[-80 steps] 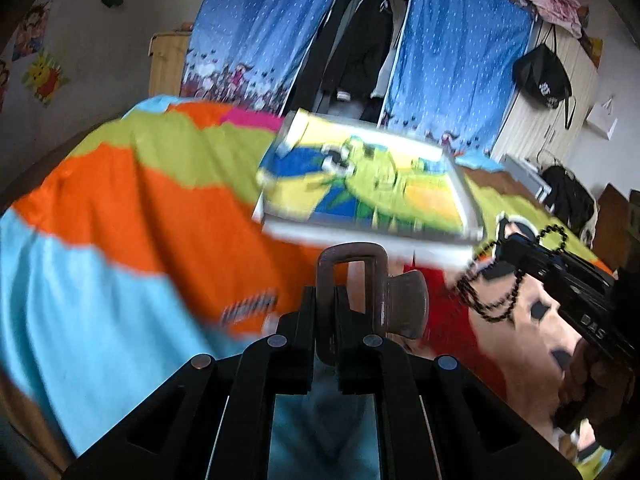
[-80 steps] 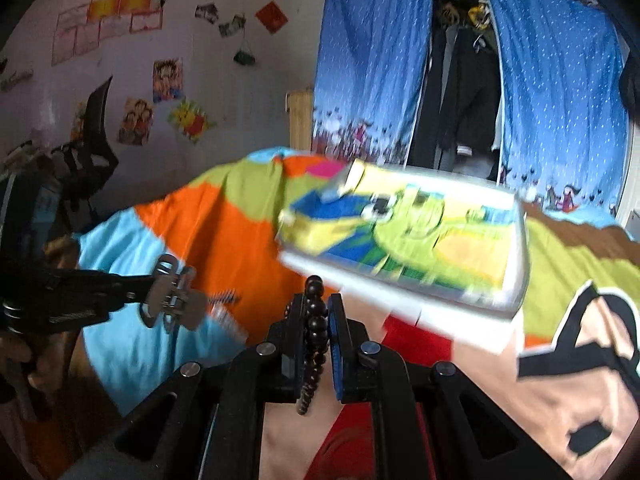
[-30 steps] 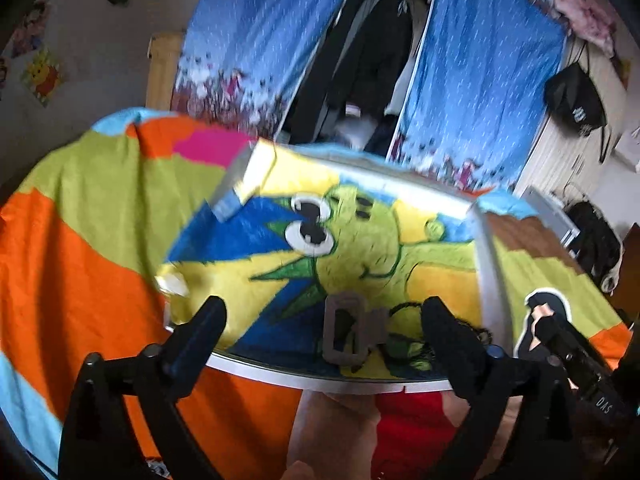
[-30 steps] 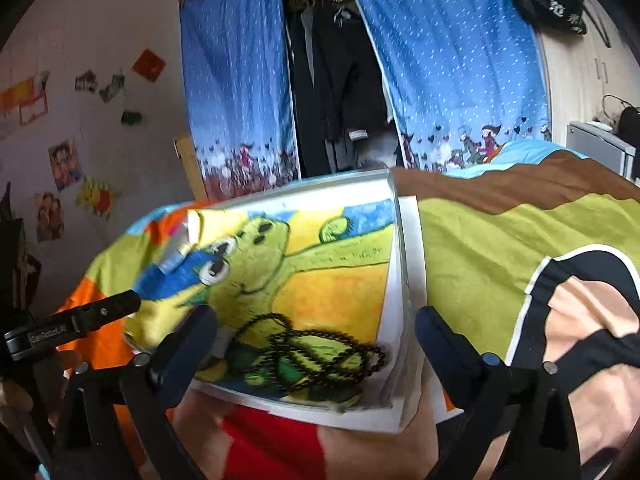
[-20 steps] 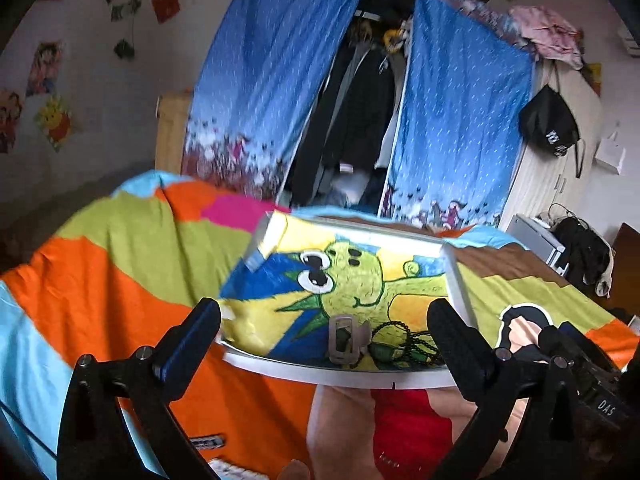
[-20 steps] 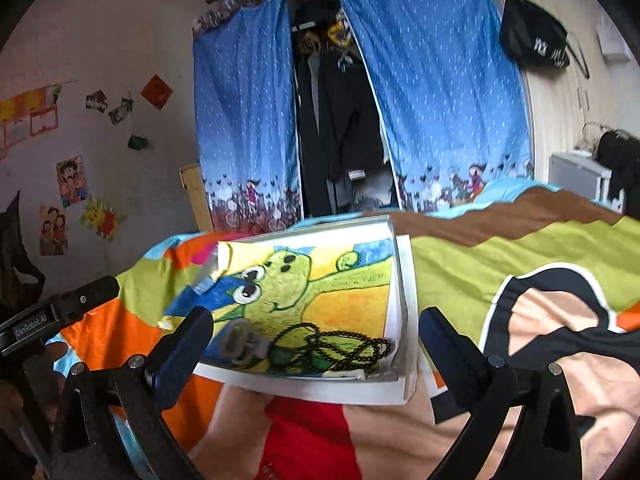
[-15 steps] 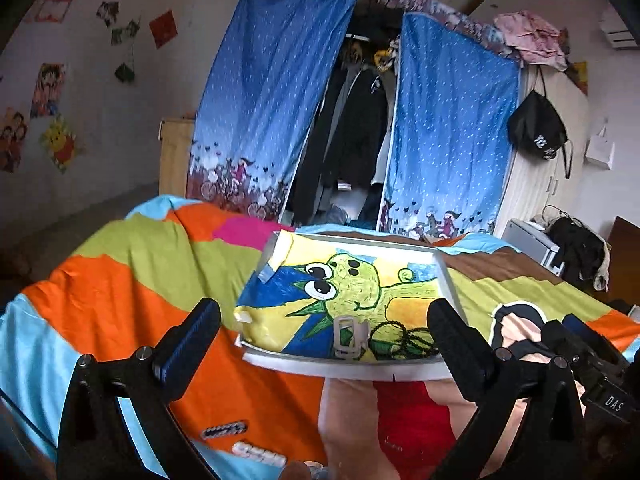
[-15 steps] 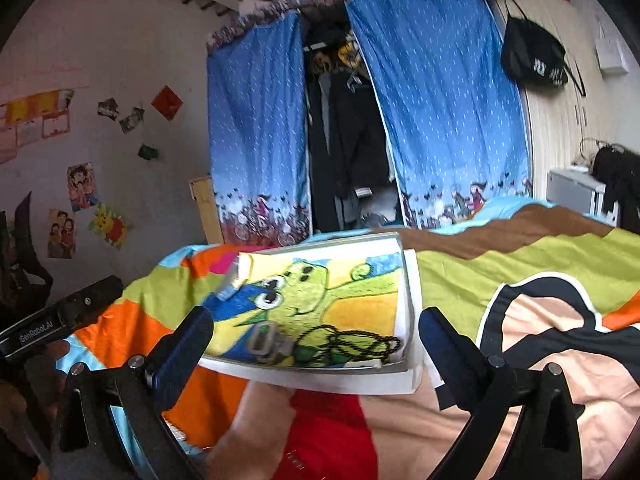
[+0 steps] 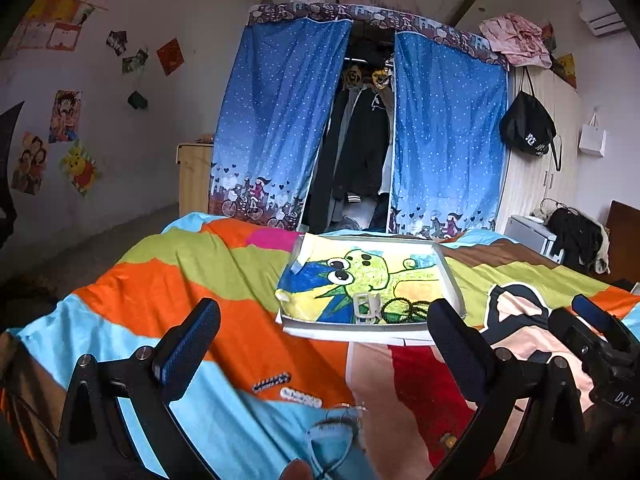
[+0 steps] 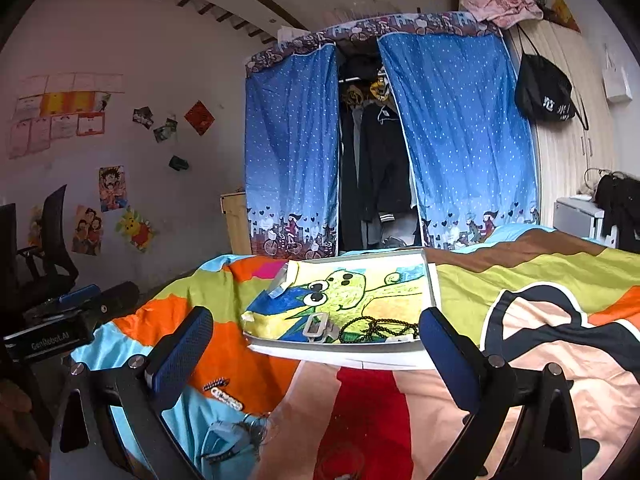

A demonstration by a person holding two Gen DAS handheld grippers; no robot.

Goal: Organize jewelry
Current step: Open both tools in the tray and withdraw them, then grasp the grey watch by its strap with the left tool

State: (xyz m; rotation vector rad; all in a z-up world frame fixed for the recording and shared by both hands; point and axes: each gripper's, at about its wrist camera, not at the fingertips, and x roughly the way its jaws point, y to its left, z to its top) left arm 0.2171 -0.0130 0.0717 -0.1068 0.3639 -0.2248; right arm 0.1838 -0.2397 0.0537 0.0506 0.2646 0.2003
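A shallow tray (image 9: 450, 278) lined with a frog drawing lies on the bed; it also shows in the right wrist view (image 10: 432, 288). In it lie a grey hair claw (image 9: 366, 309) (image 10: 318, 327) and a black bead necklace (image 9: 404, 309) (image 10: 372, 330). My left gripper (image 9: 326, 350) is open and empty, held back from the tray. My right gripper (image 10: 316, 350) is open and empty too. On the blanket near me lie two hair clips (image 9: 286, 385) (image 10: 222, 391) and a tangle of small jewelry (image 9: 340, 424) (image 10: 250, 428).
The bed has a bright patchwork blanket (image 9: 180, 280). Behind it hangs a blue curtained wardrobe (image 9: 360, 132). A black office chair (image 10: 56, 240) stands at the left wall. The right gripper's body (image 9: 600, 344) shows at the left view's right edge.
Both grippers released the claw and the necklace into the tray, opened wide, and have drawn back and up from the tray. The loose clips on the blanket have come into view.
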